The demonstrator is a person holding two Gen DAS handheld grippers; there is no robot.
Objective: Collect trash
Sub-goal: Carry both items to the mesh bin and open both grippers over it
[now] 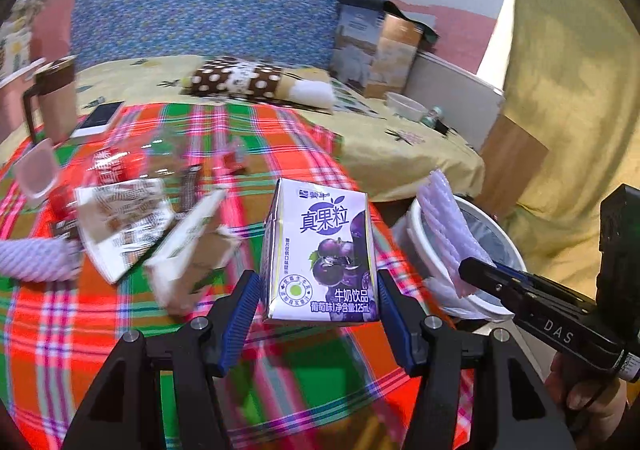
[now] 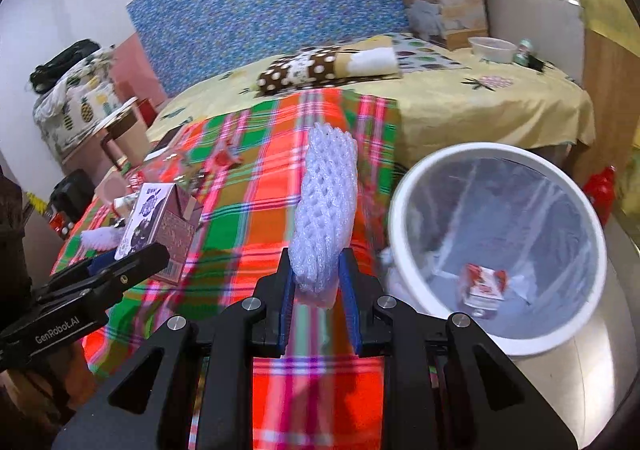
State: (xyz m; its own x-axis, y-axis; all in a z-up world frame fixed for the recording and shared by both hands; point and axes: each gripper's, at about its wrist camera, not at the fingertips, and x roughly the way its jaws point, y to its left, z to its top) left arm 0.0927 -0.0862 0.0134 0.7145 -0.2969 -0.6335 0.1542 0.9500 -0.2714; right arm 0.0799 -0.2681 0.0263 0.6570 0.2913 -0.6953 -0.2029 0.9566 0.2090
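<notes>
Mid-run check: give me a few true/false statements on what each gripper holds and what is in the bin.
1. The left gripper holds a purple milk carton. True.
2. The right gripper is empty. False: it is shut on a white foam net.
3. The white bin has nothing inside. False: a small red and white carton lies at its bottom.
4. More litter remains on the plaid cloth. True.
</notes>
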